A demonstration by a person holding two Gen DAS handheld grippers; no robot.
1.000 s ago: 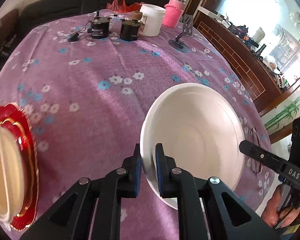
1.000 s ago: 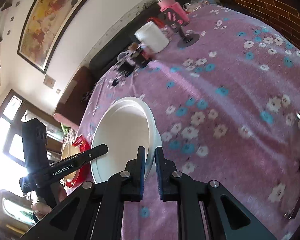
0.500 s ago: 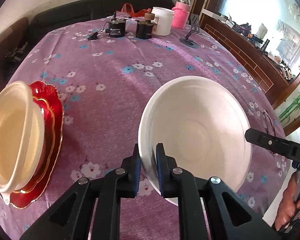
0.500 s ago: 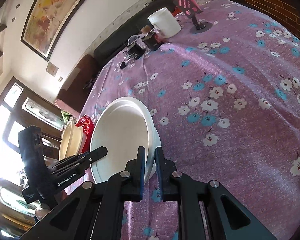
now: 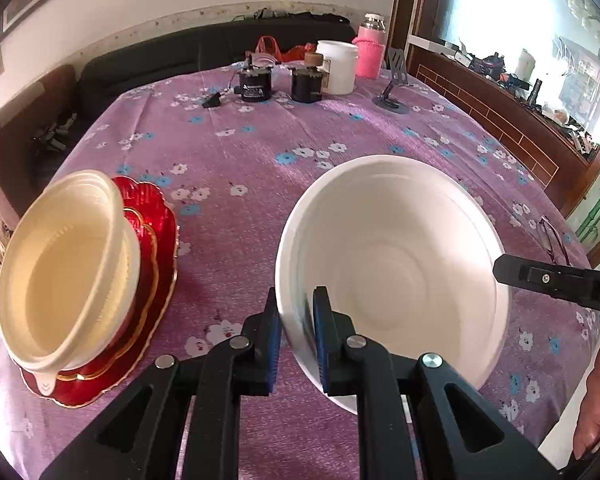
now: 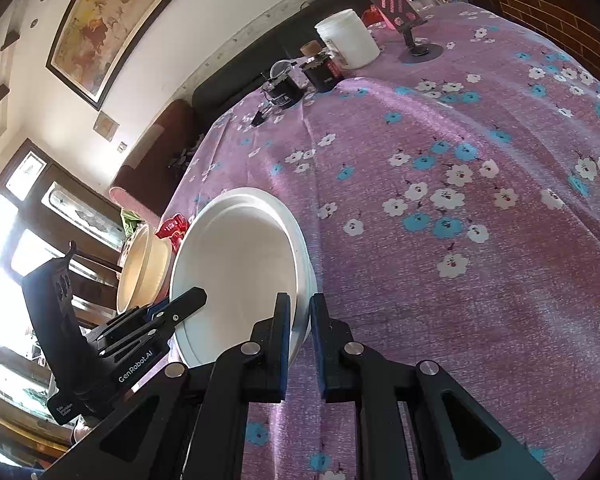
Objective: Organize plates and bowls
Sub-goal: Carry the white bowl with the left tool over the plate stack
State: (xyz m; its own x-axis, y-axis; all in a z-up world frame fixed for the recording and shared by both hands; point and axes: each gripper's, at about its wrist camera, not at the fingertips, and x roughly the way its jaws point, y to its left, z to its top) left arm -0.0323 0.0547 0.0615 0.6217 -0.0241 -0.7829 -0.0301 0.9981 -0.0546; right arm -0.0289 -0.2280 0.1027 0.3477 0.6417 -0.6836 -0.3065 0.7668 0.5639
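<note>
A large white bowl (image 5: pixel 396 264) is held above the purple flowered tablecloth by both grippers. My left gripper (image 5: pixel 296 320) is shut on its near-left rim. My right gripper (image 6: pixel 300 320) is shut on the opposite rim of the bowl (image 6: pixel 236 272). The right gripper's finger (image 5: pixel 540 278) shows at the bowl's right edge in the left wrist view. A cream bowl (image 5: pixel 60 268) sits tilted on stacked red plates (image 5: pixel 156 248) at the table's left edge, left of the white bowl. The cream bowl (image 6: pixel 144 268) also shows in the right wrist view.
At the far side of the table stand two black jars (image 5: pixel 254 84), a white tub (image 5: pixel 338 66), a pink bottle (image 5: pixel 370 54) and a phone stand (image 5: pixel 394 92). Eyeglasses (image 5: pixel 552 236) lie near the right edge. A dark sofa is behind.
Both grippers have carried the white bowl left, toward the red plates and cream bowl, which have come fully into the left wrist view. Both grips stay shut.
</note>
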